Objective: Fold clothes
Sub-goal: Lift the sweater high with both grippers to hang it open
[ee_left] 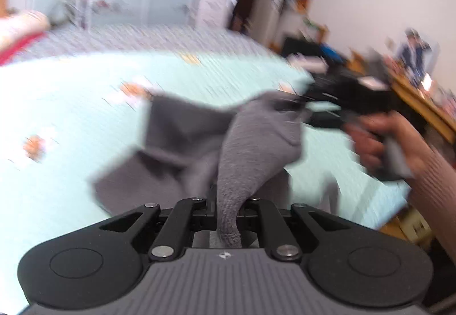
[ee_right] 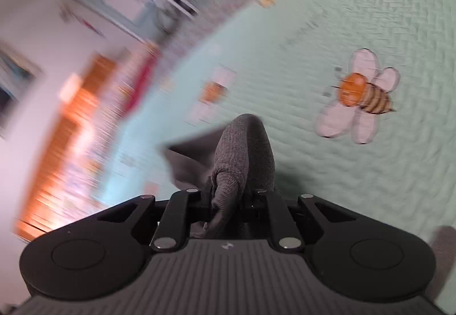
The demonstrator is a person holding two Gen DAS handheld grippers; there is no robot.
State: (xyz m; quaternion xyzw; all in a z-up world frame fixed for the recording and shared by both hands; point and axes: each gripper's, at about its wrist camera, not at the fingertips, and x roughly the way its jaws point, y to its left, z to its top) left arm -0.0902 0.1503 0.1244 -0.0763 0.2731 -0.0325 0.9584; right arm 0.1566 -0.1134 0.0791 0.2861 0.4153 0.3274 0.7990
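Where both tongs pinch grey garment, mint bee-print bedspread, blurred room

Mint quilted bedspread, bee prints; grey garment partly resting there.

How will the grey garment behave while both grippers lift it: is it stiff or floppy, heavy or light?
Probably floppy: the grey garment sags and bunches between the left gripper and the right gripper. It seems light, since small pinches carry it. The knit texture likely resists slipping, though blur hides detail.
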